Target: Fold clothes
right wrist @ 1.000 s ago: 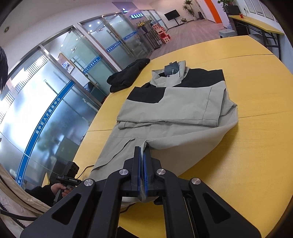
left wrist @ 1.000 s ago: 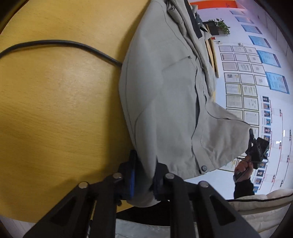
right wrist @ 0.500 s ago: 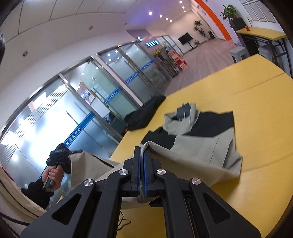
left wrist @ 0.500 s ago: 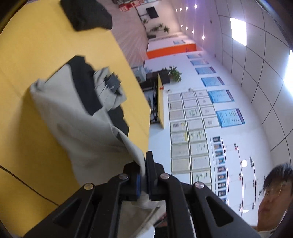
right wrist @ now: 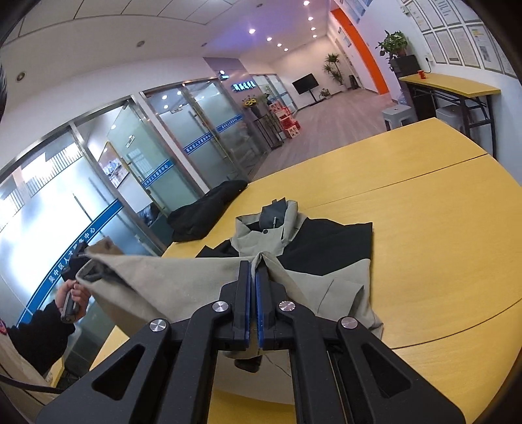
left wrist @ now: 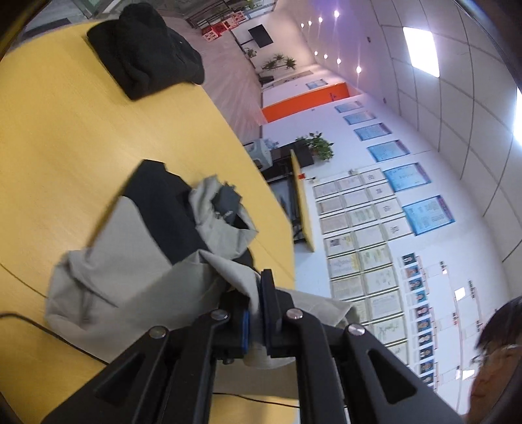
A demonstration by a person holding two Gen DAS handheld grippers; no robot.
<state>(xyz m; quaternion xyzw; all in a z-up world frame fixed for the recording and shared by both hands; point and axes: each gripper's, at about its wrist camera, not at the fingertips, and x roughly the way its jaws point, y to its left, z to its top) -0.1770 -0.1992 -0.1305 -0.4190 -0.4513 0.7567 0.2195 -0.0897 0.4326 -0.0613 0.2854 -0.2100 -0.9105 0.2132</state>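
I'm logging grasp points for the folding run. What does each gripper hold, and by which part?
Both grip the grey and black jacket by its lifted bottom hem: the left gripper at one end, the right gripper at the other.

Grey-and-black jacket (right wrist: 326,261), yellow table (right wrist: 440,212), black garment (left wrist: 146,55)

You are working at a broad yellow wood-grain tabletop (right wrist: 424,202) in an office lobby. To one side you have frosted glass partitions (right wrist: 156,163) with blue lettered strips. The white wall (left wrist: 456,248) carries rows of framed papers (left wrist: 359,225) and blue notice boards (left wrist: 427,215), beside an orange panel (left wrist: 303,101). A narrow yellow side table (right wrist: 450,86) stands by that wall with a potted plant (right wrist: 393,42) behind it. Down the wood-look floor (right wrist: 339,111) a dark screen (right wrist: 305,83) stands on a stand. Recessed spotlights (right wrist: 252,31) dot the ceiling.
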